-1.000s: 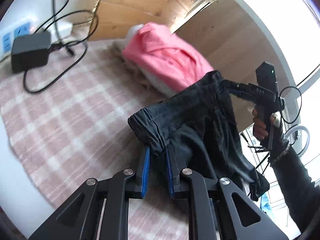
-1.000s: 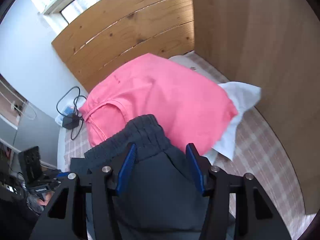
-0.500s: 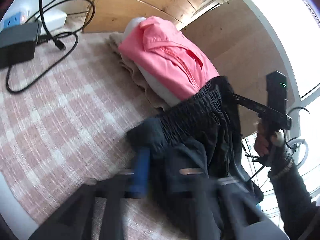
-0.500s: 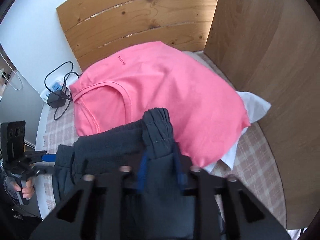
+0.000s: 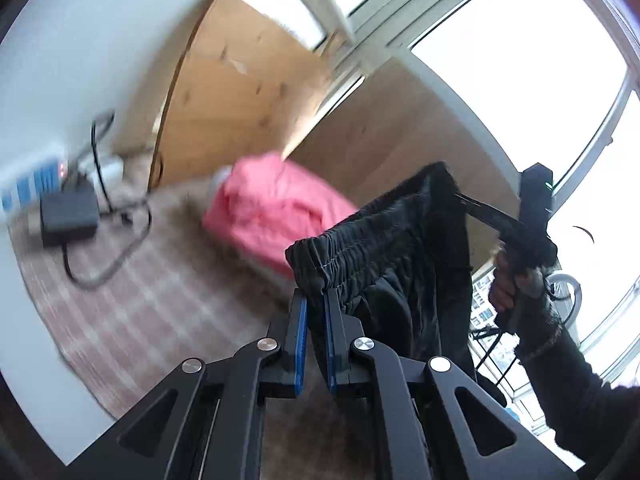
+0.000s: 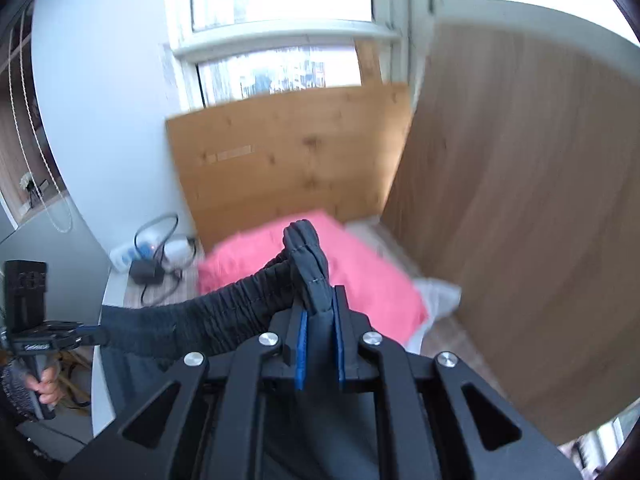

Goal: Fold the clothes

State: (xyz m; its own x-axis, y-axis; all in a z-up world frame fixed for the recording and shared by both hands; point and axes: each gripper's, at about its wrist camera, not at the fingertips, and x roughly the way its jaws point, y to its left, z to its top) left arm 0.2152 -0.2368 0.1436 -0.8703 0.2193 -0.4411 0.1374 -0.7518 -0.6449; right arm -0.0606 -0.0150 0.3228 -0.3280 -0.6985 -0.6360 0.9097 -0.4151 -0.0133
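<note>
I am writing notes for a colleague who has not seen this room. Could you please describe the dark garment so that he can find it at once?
Look above the pink checked blanket, in front of the wooden panels. The dark garment hangs there by its gathered elastic waistband, stretched between the left gripper and the right gripper, both clamped on it. Unlike the pink garment lying behind it, it is charcoal and lifted.
</note>
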